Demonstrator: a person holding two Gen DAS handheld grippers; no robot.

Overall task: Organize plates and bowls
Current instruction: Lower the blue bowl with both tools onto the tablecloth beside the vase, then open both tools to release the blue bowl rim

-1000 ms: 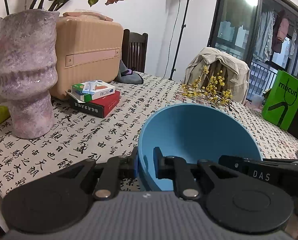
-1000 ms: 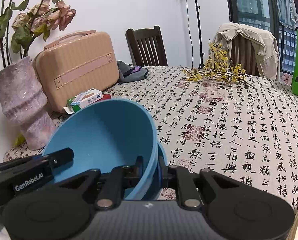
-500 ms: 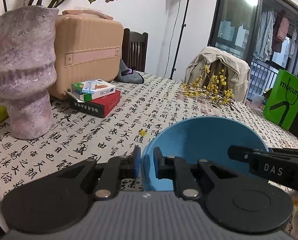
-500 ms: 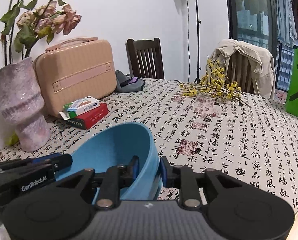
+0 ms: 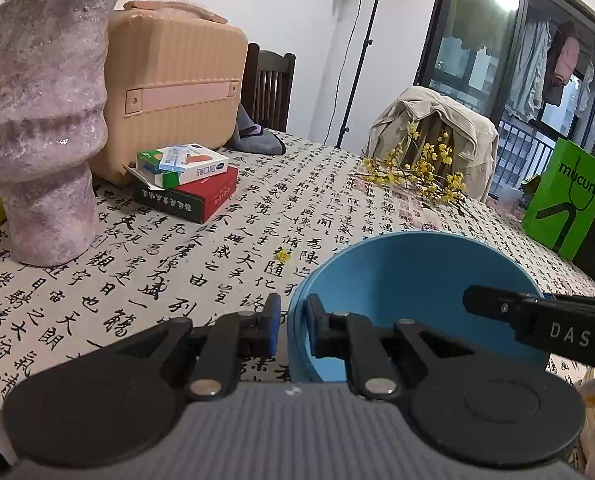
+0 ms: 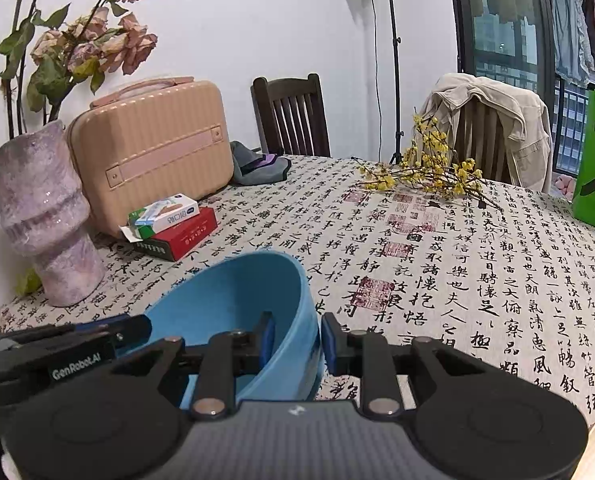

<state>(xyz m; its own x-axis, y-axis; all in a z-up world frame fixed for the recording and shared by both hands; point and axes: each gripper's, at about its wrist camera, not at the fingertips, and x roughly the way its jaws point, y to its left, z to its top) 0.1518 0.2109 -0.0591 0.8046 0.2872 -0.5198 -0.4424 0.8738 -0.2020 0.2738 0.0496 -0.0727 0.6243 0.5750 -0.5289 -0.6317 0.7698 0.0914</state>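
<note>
Left wrist view: my left gripper (image 5: 291,322) is clamping the near rim of the blue bowl (image 5: 413,280), matte, plain, sitting on the tablecloth (image 5: 225,248), mouth facing up.

Right wrist view: my right gripper (image 6: 295,340), jaws just been opening, is straddling the bowl's (image 6: 233,300) rim w/o pressing.

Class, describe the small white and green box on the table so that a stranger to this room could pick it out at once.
Start at the peach-coloured suitcase standing on the table beside the tall mottled purple vase. In front of the suitcase lies a flat red box. The white and green box lies on top of it: smaller and paler, with one end flap open.
</note>
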